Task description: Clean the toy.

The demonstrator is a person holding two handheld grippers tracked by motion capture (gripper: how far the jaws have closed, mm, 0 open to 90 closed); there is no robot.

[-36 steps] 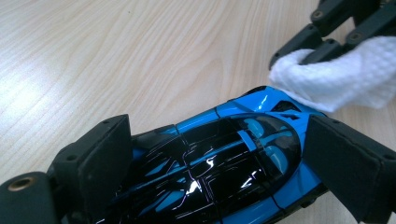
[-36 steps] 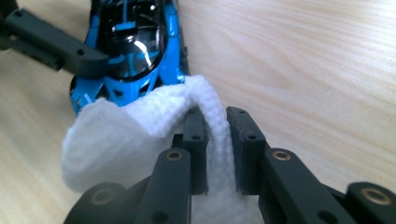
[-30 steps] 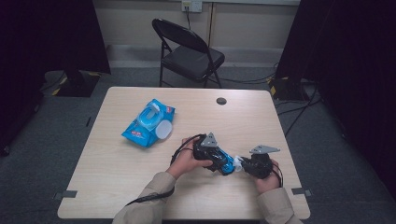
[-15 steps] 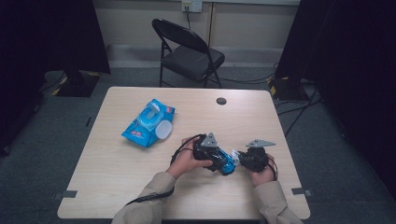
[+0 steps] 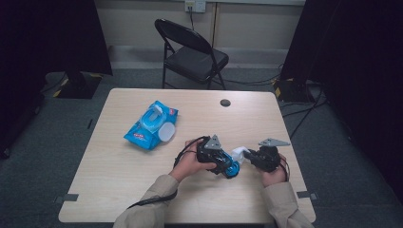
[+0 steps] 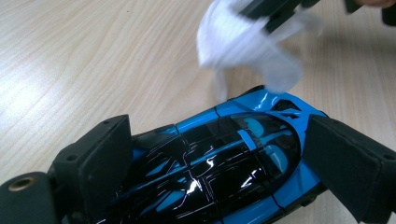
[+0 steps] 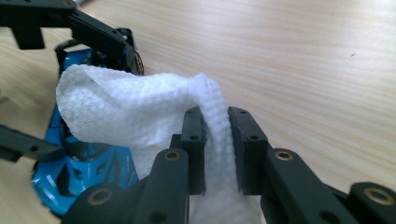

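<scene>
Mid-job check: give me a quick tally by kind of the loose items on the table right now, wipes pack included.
Toy car, blue and black, clamped in the left gripper: 1
White wipe, pinched in the right gripper: 1
Blue wipes pack, lid open: 1
Small dark round thing near the table's far edge: 1
Total: 4

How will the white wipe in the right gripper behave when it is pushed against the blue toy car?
The white wipe probably stays floppy: it droops and folds beyond the right gripper. It looks light and likely drapes over the glossy toy car rather than shoving it, since the left gripper clamps the car.
</scene>
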